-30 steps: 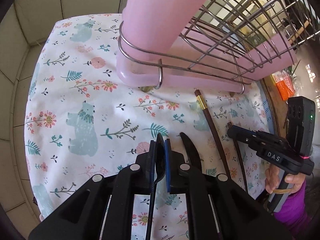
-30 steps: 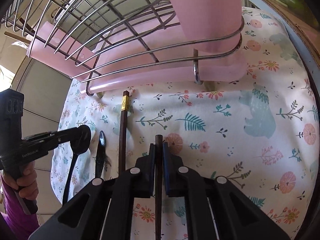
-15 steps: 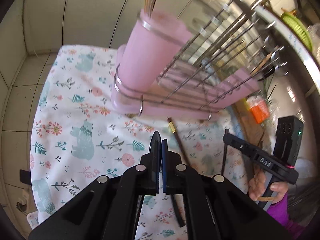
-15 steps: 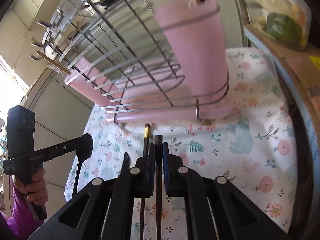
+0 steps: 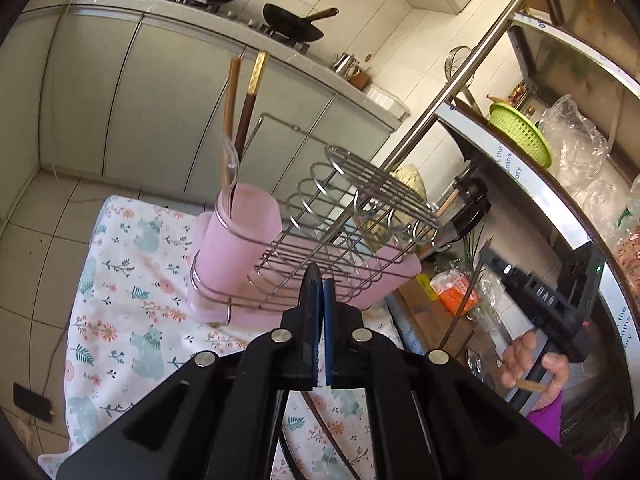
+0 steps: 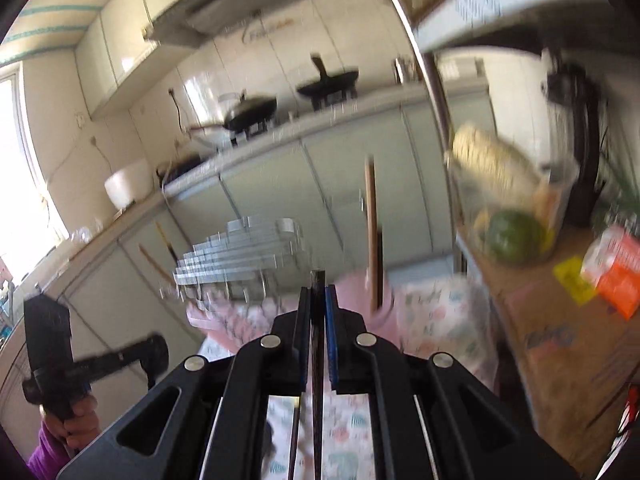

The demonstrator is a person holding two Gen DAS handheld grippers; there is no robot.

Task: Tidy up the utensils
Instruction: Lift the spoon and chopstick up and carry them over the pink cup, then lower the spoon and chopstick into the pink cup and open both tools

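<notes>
Left wrist view. Left gripper: jaws nearly closed on a thin black utensil, probably a spoon, though only its dark tip shows between the pads. Pink cup: stands at the left end of the wire rack, ringed by the rack's wire hoop; already holds two brown chopsticks and a clear-handled piece, all upright. Rack and cup sit on the table's floral cloth.

Right wrist view, blurred. Right gripper: jaws pinched on a dark chopstick, which runs back between the fingers toward the camera. The same gripper shows at far right in the left view, well apart from the cup.

Handling, as judged: chopstick is light, stiff, smooth and liable to swivel in a two-point pinch; a hold near mid-length would be steadier. Spoon is light and rigid, best held on the handle.

Clearance: the cup mouth is narrow and partly occupied, with wire loops just to its right. Open room lies above and to its left, so a steep approach from above looks safest.
</notes>
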